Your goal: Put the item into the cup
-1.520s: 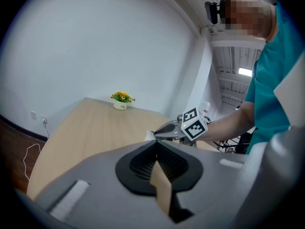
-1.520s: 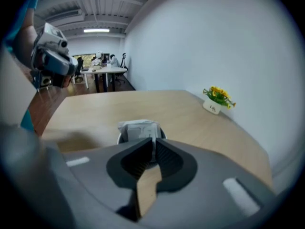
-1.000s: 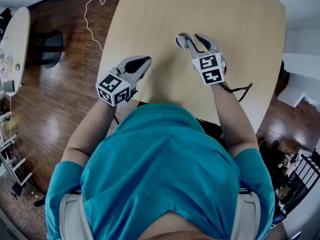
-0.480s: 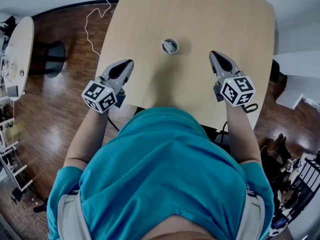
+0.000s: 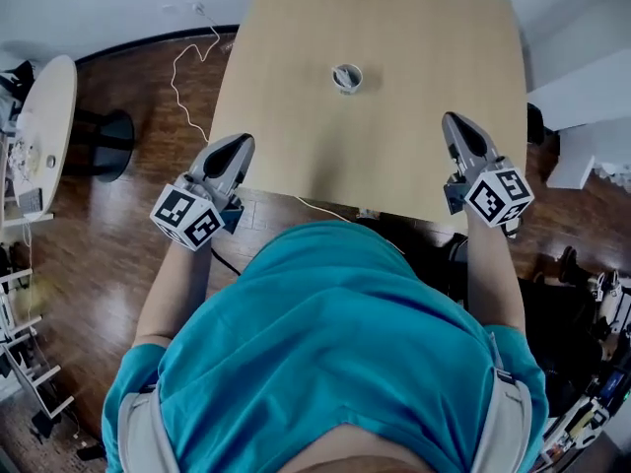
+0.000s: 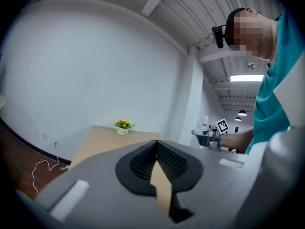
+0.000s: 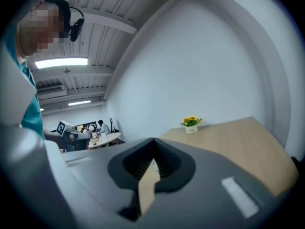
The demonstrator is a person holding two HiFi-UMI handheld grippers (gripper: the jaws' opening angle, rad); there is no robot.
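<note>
A small grey cup stands upright on the light wooden table, with a pale item inside it. My left gripper hovers at the table's near left edge, well short of the cup, its jaws shut and empty. At the near right edge my right gripper is also shut with nothing held. The left gripper view shows its dark pads pressed together. The right gripper view shows the same, fingers closed. The cup is in neither gripper view.
A small pot of yellow flowers sits at the table's far edge. A white cable trails over the dark wooden floor on the left, near a round white table. A person's teal shirt fills the foreground.
My right gripper left the cup, closed, and drew back to the right. The left gripper drew back to the left. Both now sit at the table's near edge, far from the cup.
</note>
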